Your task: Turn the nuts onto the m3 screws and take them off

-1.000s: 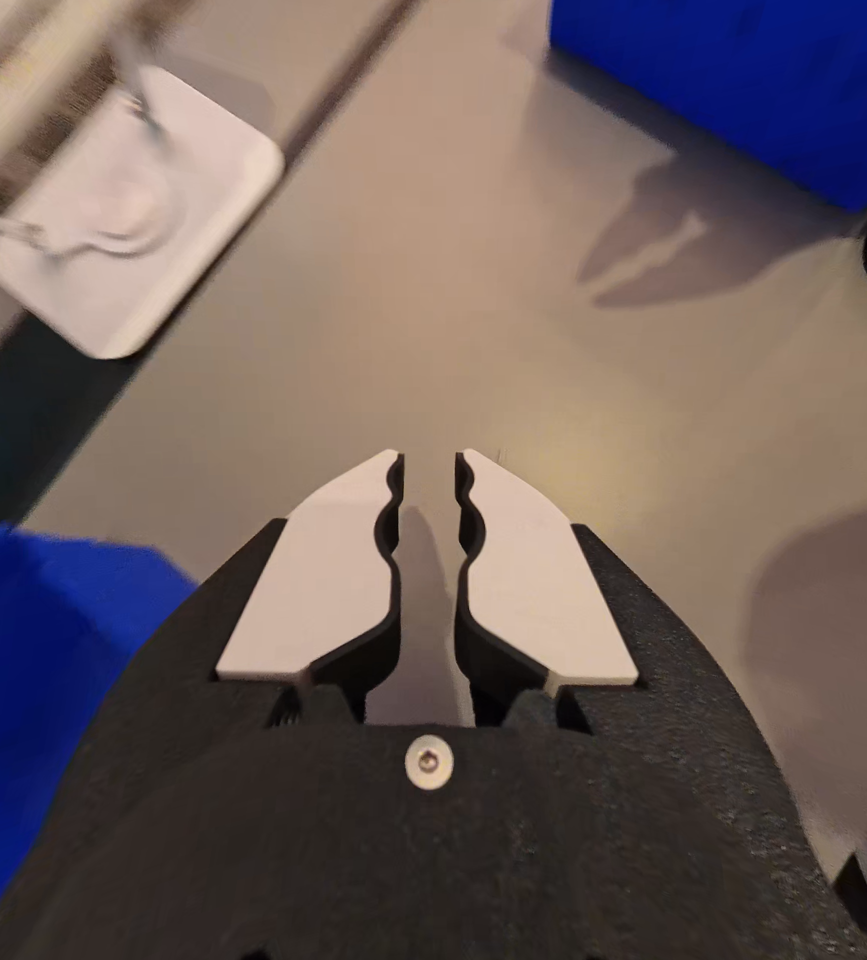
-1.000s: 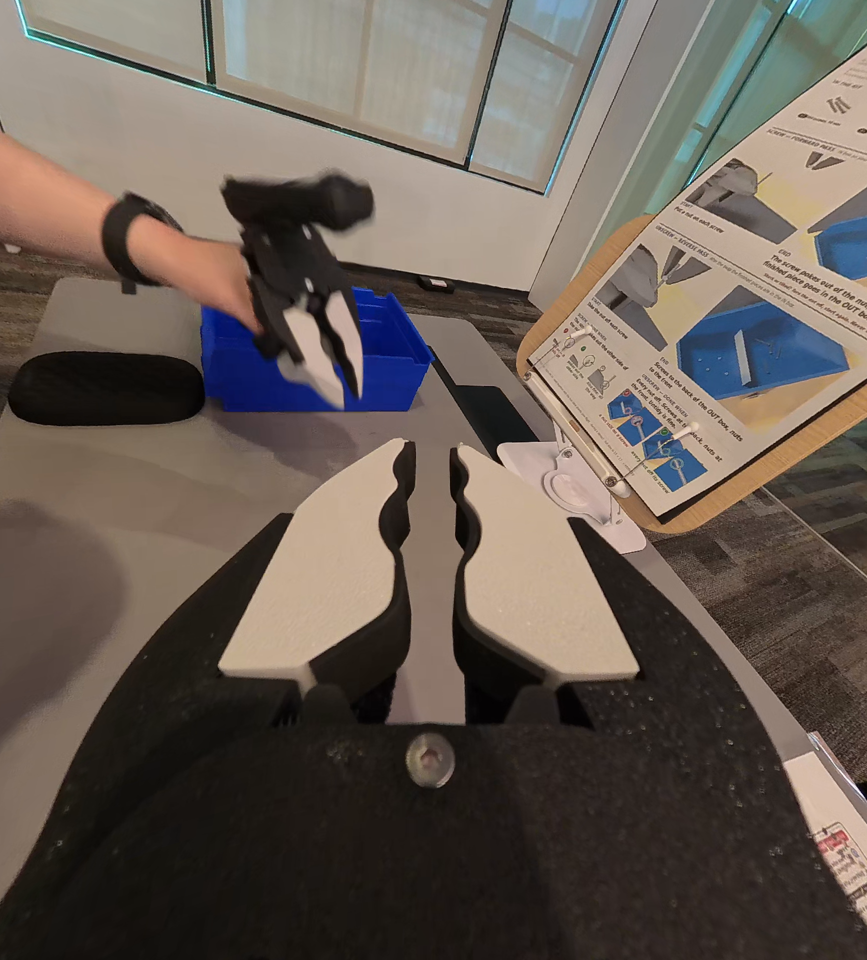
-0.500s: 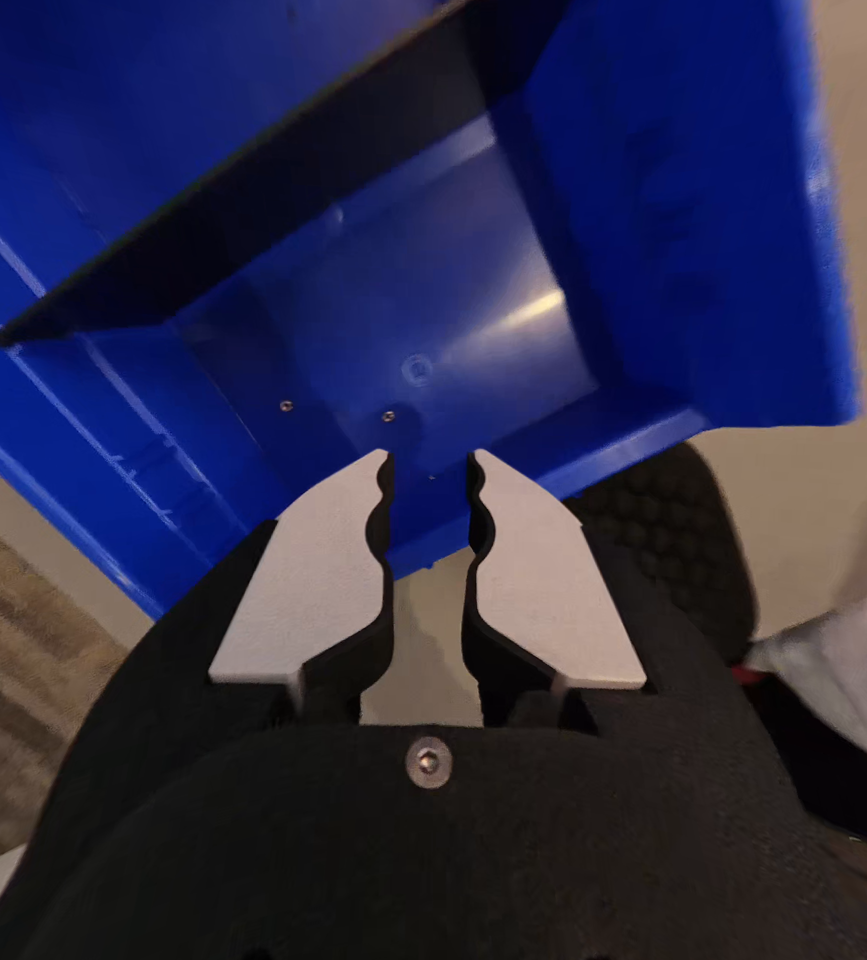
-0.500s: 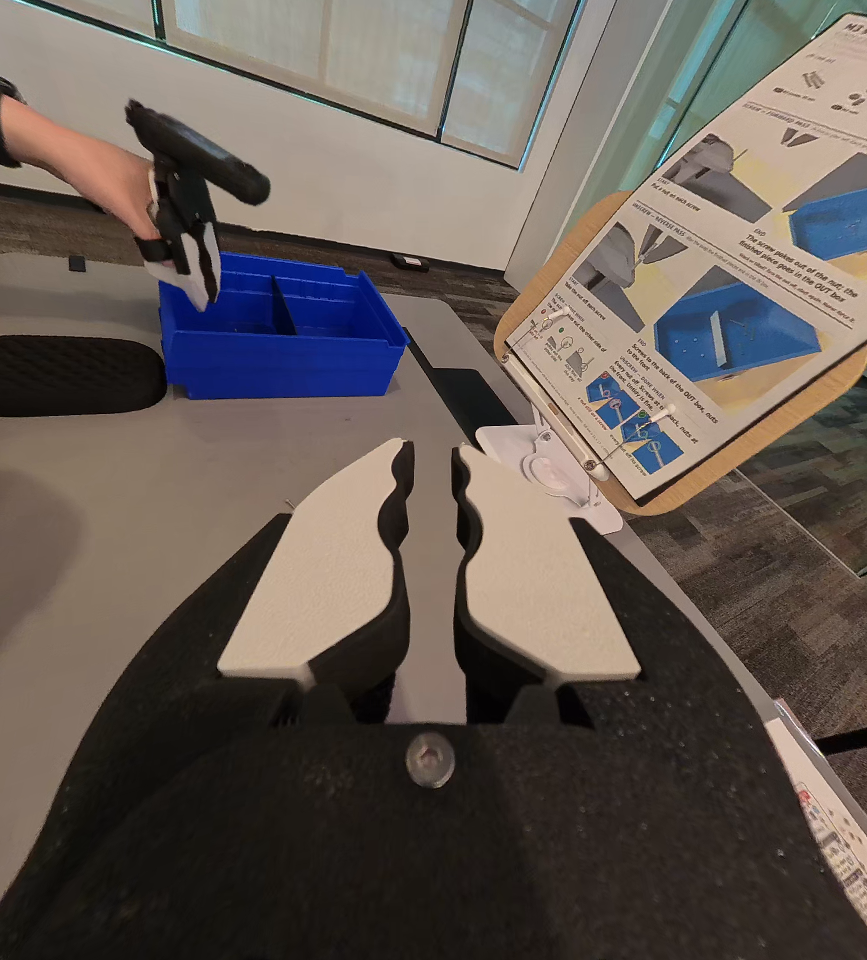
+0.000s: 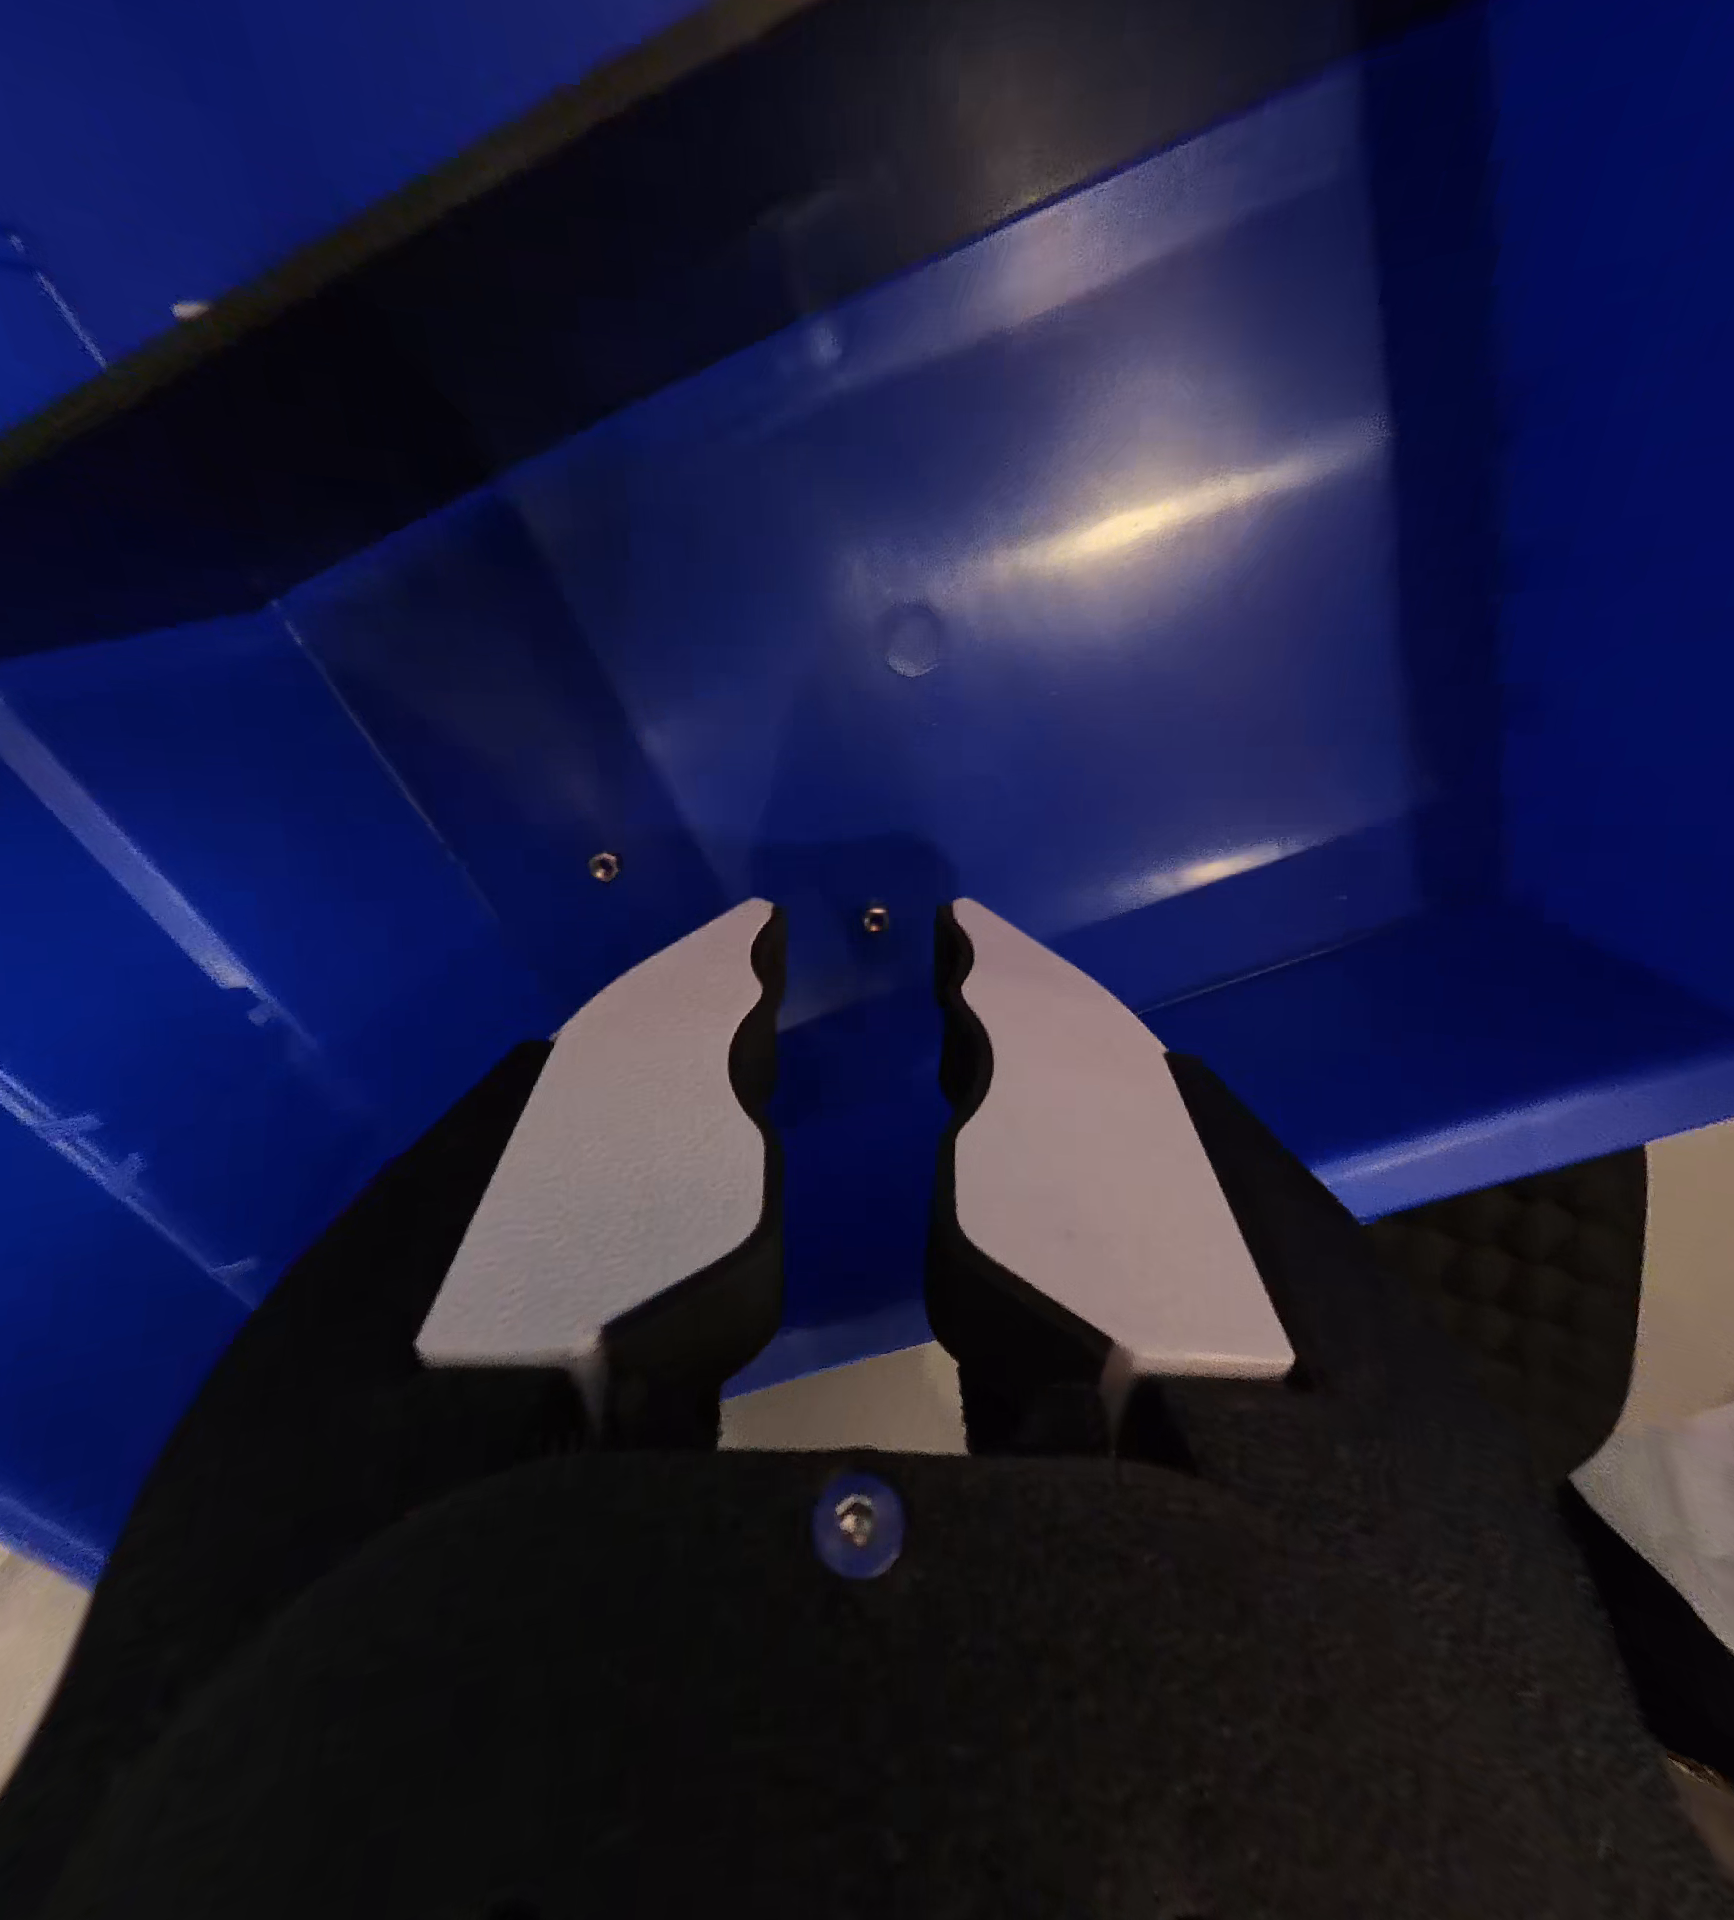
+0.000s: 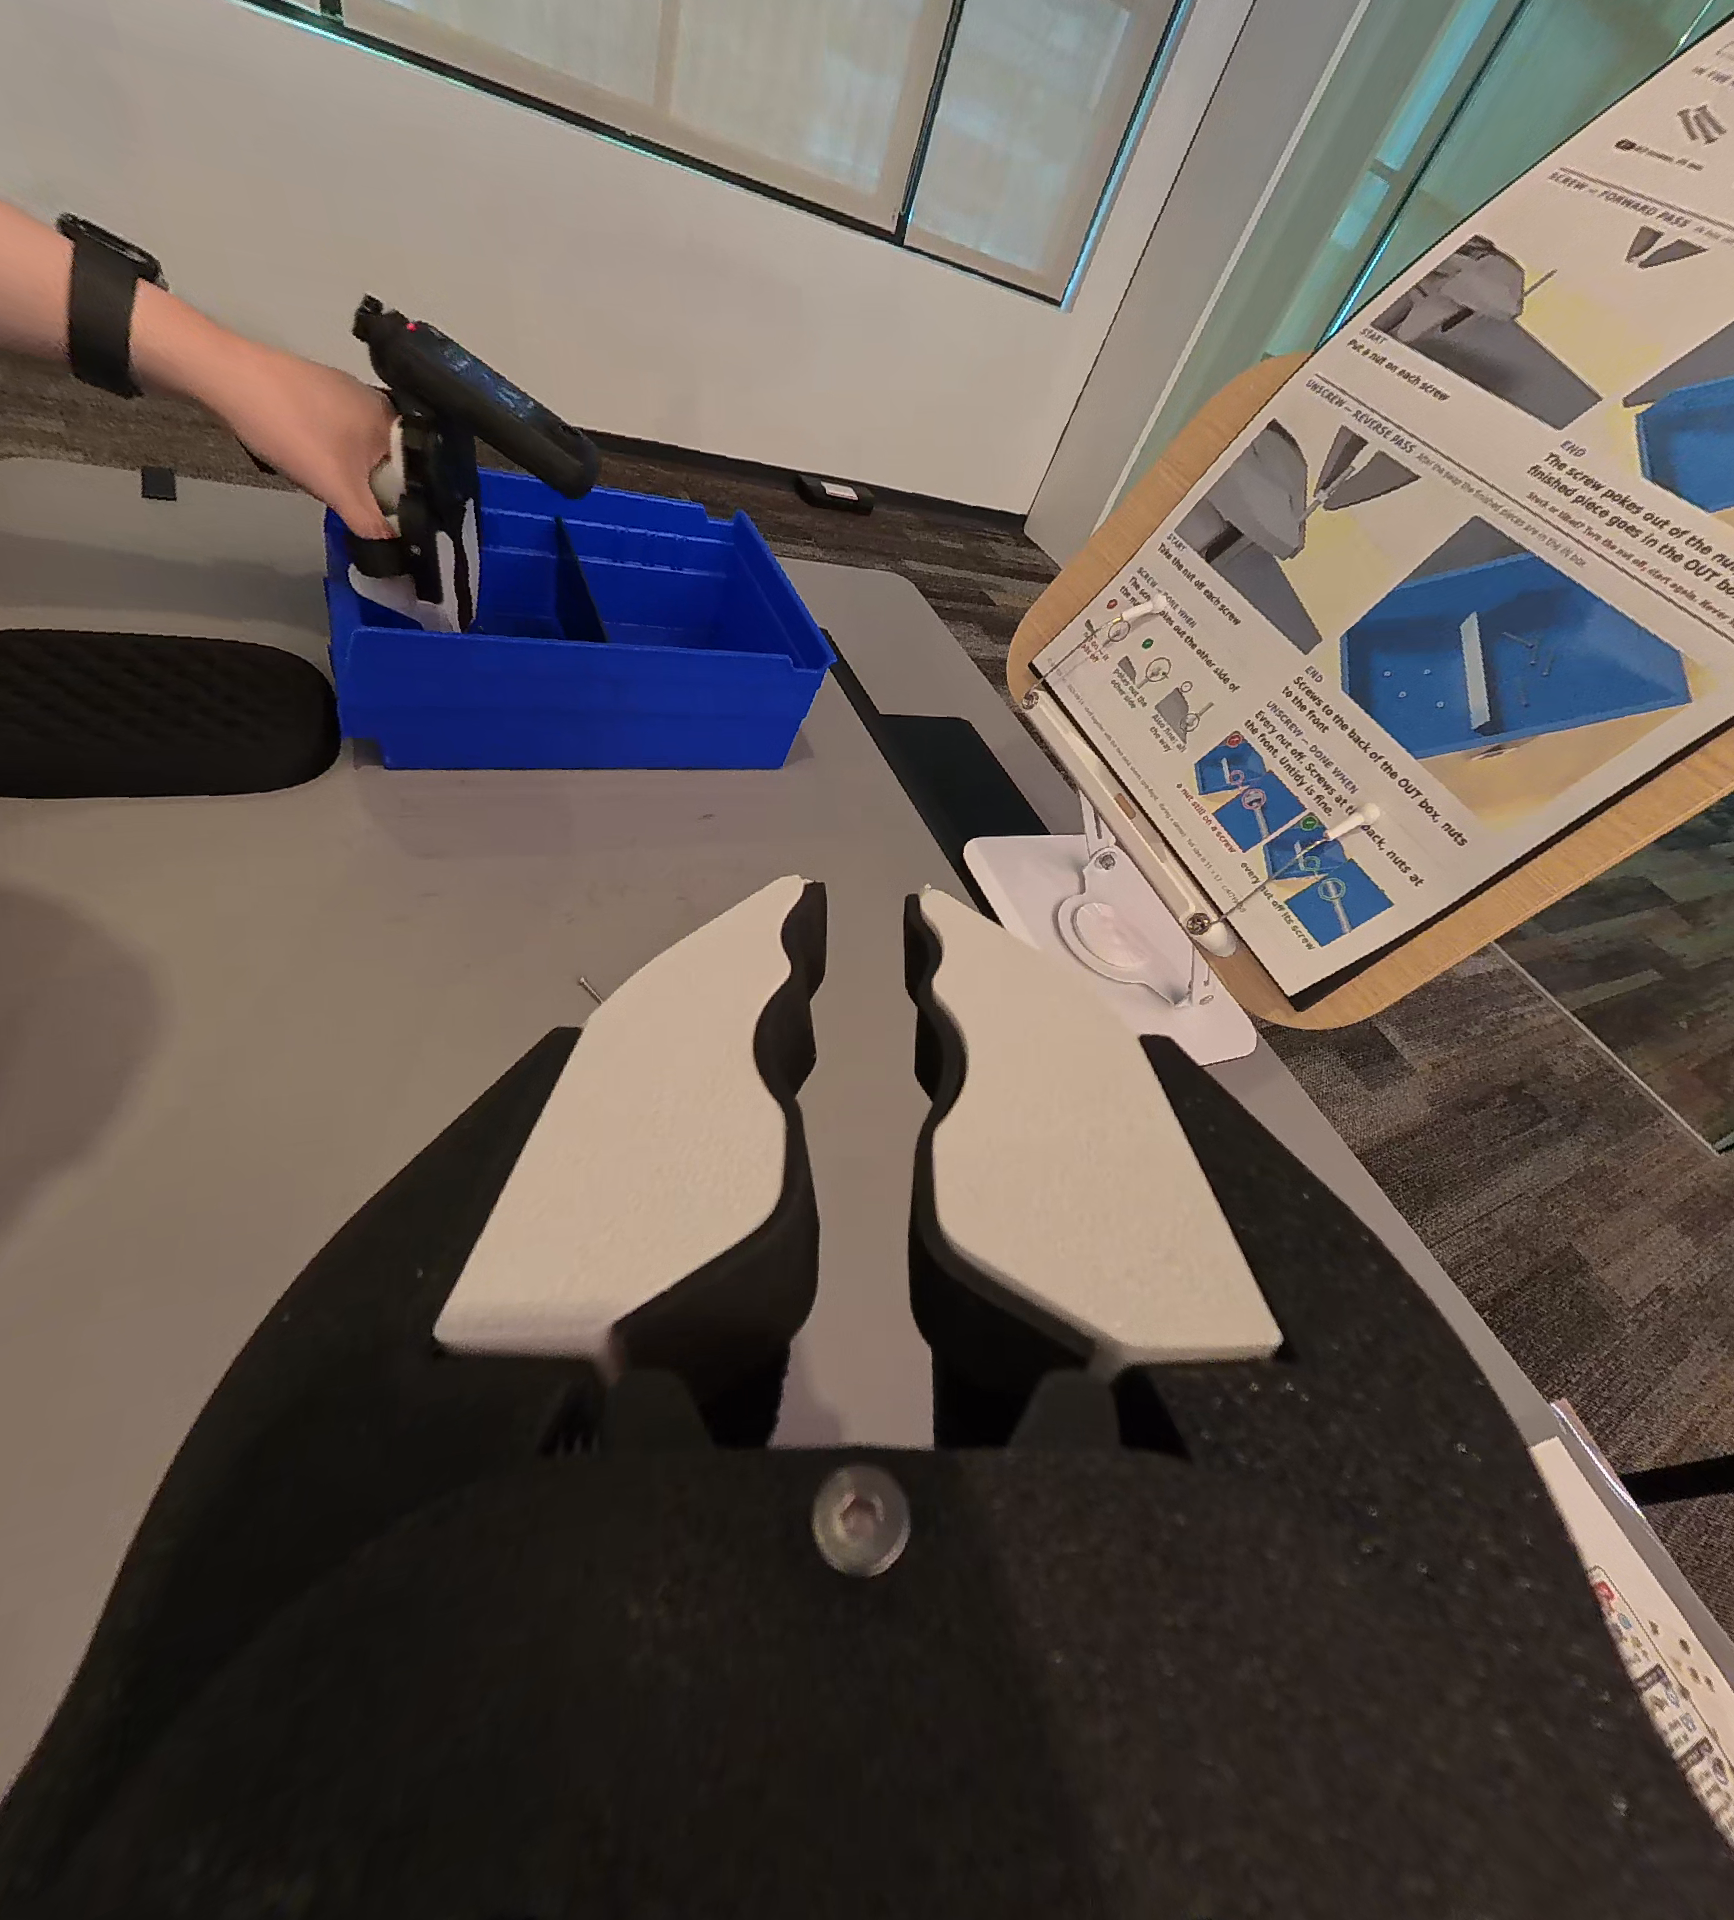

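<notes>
Right gripper (image 6: 863, 904) is hovering low over the grey table (image 6: 427, 935), jaws parted and gripping nothing; a thin screw (image 6: 588, 989) is lying on the table just left of its fingertips. Beyond it, a white-based stand is propping an instruction board (image 6: 1414, 644) at the right edge. Farther off, left gripper (image 5: 858, 914) is reaching into the blue bin (image 6: 572, 707), jaws released and empty, one nut (image 5: 875, 918) sitting between its tips, another nut (image 5: 602, 864) lying to the left, both short of the black divider (image 5: 323, 364)

Left wrist view close, looking down into blue bin (image 5: 1206, 499), right wrist view far back across table (image 6: 427, 935), both showing bin.
</notes>
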Available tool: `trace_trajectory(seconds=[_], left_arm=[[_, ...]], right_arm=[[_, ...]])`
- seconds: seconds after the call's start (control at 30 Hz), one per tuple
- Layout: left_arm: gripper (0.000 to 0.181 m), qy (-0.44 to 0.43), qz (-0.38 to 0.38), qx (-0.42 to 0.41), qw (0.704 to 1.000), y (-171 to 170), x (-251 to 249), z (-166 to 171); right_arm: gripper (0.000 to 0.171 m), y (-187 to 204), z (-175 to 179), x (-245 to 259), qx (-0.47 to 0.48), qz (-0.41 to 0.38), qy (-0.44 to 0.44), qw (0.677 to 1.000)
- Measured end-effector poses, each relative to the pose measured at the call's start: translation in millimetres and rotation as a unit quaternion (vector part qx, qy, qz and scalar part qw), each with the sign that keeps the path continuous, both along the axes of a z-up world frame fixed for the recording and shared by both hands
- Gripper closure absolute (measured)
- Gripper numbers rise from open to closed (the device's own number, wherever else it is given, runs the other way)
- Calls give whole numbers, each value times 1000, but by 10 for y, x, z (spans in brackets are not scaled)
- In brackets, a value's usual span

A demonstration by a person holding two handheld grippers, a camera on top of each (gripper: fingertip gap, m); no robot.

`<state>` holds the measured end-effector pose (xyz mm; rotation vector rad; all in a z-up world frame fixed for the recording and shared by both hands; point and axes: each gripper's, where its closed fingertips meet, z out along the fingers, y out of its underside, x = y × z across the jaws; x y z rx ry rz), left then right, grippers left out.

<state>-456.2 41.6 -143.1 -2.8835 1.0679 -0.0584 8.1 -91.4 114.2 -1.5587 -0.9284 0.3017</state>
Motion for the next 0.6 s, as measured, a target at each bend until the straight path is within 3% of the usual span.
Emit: trace_trajectory(seconds=[0.6], left_arm=[[155,37,19,-54,998,-31,-53,-84]], right_arm=[[157,26,-48,-19,-7,1,-8,1000]])
